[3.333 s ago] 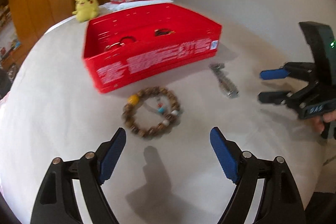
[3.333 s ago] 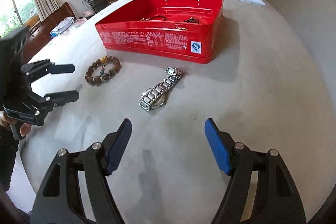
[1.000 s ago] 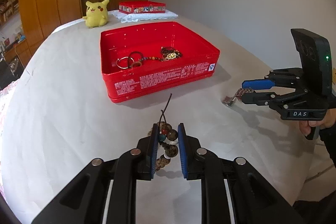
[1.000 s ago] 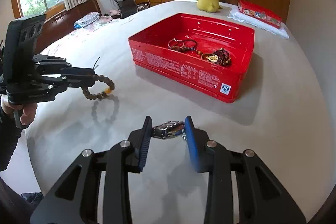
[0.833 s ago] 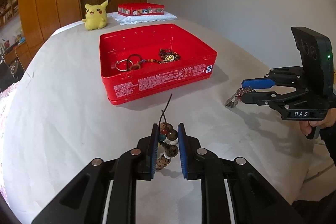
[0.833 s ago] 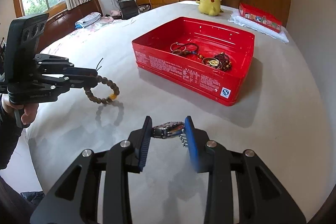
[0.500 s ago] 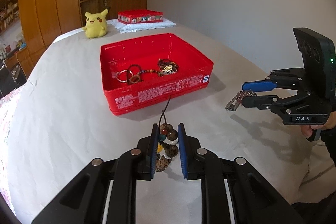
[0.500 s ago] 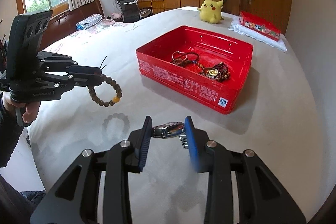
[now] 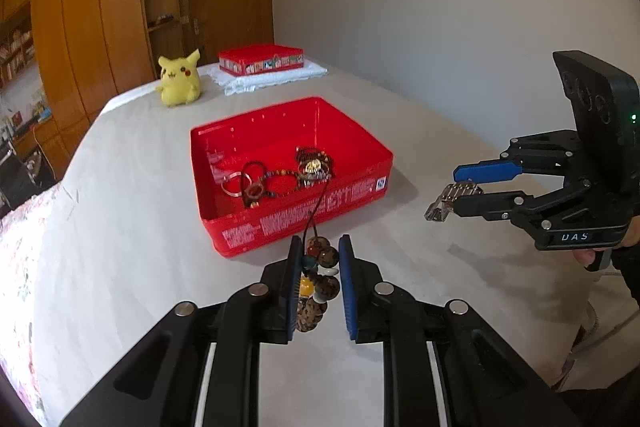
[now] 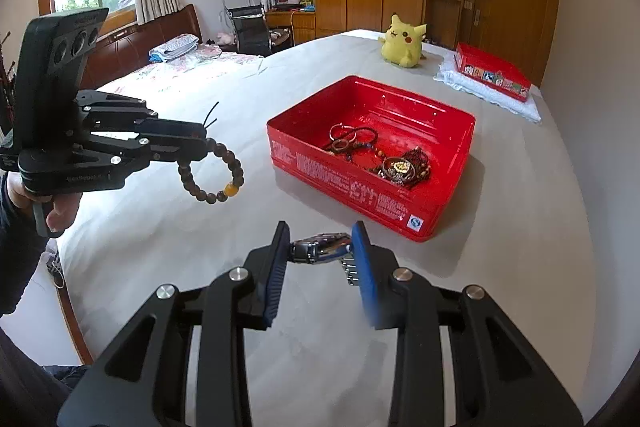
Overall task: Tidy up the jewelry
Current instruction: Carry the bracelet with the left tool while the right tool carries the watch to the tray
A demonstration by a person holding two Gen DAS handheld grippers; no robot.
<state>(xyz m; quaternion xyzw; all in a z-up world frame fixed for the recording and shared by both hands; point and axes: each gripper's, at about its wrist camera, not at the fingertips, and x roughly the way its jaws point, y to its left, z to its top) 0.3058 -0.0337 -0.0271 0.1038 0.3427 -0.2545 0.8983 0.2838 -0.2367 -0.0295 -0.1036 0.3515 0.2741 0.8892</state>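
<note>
Two grippers up in the air over a big table with a pale cloth.

Left gripper – blue pads pinching a bead bracelet. Brown wooden beads, one yellow bead, a little blue one and a white one too. Seen from the right wrist camera: bracelet hanging in a loop under the black fingers, clear of the cloth, with thin dark cord ends poking up. A hand wrapped round the handle below.

Right gripper – pads squeezing a silver metal watch from both sides. Watch lying flat across the gap, a bit of its band dangling by the right pad. Seen from the left wrist camera: same gripper off to the right, watch sticking out at the tips, high above the table. A small green light glowing on the black block on top.

Red tin box open in the middle of the table, just past both grippers. Inside it already: a few rings, a string of small beads and a dark tangle with a gold round piece. White writing along the box's side.

Farther back: a yellow plush toy sitting up, and beside it a smaller red box on a folded white towel. Wooden cupboards behind. A window with curtains and a dark chair far off in the right wrist view.
</note>
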